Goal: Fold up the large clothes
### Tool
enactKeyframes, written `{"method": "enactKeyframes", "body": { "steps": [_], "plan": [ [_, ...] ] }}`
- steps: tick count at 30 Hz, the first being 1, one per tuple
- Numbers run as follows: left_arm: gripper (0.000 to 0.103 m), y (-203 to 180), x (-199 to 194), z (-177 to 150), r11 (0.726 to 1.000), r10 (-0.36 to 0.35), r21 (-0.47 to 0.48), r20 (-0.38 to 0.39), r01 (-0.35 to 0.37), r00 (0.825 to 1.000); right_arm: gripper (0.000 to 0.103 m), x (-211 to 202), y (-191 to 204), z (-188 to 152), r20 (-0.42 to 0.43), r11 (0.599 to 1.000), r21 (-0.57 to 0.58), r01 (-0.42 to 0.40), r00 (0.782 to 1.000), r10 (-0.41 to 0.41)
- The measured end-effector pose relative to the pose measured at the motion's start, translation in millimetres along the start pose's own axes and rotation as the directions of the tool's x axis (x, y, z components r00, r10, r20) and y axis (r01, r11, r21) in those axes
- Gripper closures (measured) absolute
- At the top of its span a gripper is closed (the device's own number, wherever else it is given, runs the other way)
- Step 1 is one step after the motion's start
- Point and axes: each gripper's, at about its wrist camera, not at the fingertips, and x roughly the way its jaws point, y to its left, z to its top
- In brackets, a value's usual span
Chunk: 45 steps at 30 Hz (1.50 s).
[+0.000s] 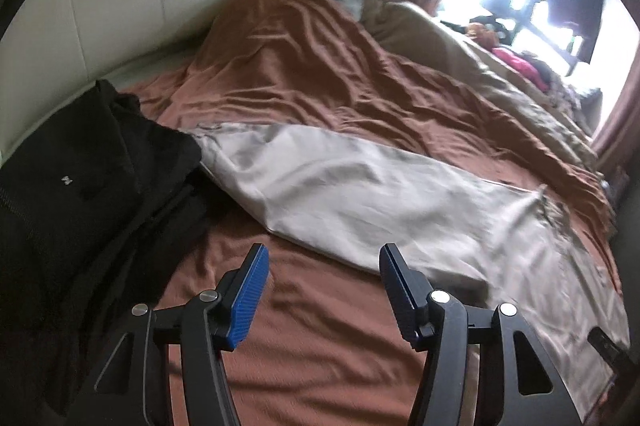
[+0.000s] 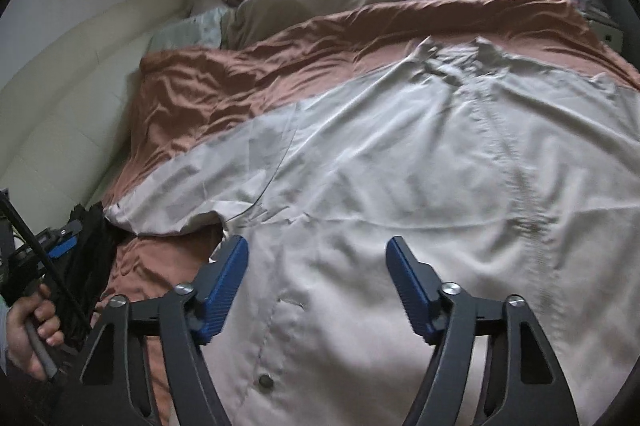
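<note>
lying on one bedspread (image 1: 320, 338): one beige shirt (image 2: 420, 166), one black garment (image 1: 80, 186).

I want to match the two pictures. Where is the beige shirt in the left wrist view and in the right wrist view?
Left wrist view: the beige shirt lies across the middle, from the black clothes toward the lower right.
Right wrist view: the beige shirt fills the centre and right, directly under the camera.
Shared landmark: the brown bedsheet beneath it.
</note>
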Motion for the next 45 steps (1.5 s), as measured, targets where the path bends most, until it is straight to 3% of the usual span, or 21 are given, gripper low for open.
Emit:
{"method": "enactKeyframes", "body": {
  "steps": [4, 12, 16, 18, 20, 26, 29, 34, 38, 40, 45],
  "plan": [
    [0.043, 16, 44, 9, 0.998, 0.05, -0.033, -0.046, -0.052, 0.998, 0.049, 31, -2, 18, -0.059, 1.0, 0.01, -0.018, 0.998, 0.019],
    [0.043, 40, 107, 24, 0.979, 0.18, -0.078, -0.086, -0.186, 0.98, 0.059, 88, -7, 50, -0.123, 0.999, 0.041, -0.021, 0.992, 0.026],
    [0.045, 48, 139, 25, 0.951, 0.302, -0.041, -0.11, -0.308, 0.947, 0.066, 111, -3, 57, -0.146, 0.998, 0.049, -0.038, 0.988, 0.045],
    [0.071, 46, 144, 26, 0.957, 0.284, -0.037, -0.107, -0.289, 0.953, 0.073, 123, 0, 60, -0.159, 0.995, 0.064, -0.073, 0.984, 0.082],
    [0.085, 38, 140, 28, 0.954, 0.297, -0.016, -0.091, -0.299, 0.951, 0.078, 132, 2, 62, -0.17, 0.992, 0.078, -0.104, 0.979, 0.116],
    [0.093, 10, 89, 58, 0.978, 0.209, 0.0, 0.034, -0.209, 0.977, 0.084, 167, 5, 58, -0.214, 0.973, 0.134, -0.187, 0.953, 0.213],
    [0.095, -8, 59, 80, 0.99, 0.142, 0.013, 0.083, -0.143, 0.986, 0.088, 190, 8, 52, -0.248, 0.955, 0.177, -0.239, 0.928, 0.278],
    [0.096, -55, 17, 105, 0.992, 0.062, 0.099, 0.149, -0.077, 0.987, 0.1, 232, 14, 39, -0.311, 0.921, 0.248, -0.301, 0.875, 0.37],
    [0.096, -96, -9, 116, 0.985, -0.017, 0.173, 0.178, -0.014, 0.984, 0.1, 243, 10, 40, -0.335, 0.912, 0.253, -0.324, 0.855, 0.396],
    [0.096, -115, -19, 118, 0.98, -0.056, 0.196, 0.188, 0.019, 0.981, 0.1, 241, 8, 46, -0.347, 0.92, 0.232, -0.316, 0.857, 0.381],
    [0.098, -159, -44, 119, 0.965, -0.156, 0.24, 0.198, 0.107, 0.968, 0.1, 216, -7, 71, -0.291, 0.941, 0.201, -0.271, 0.901, 0.322]
  ]
}}
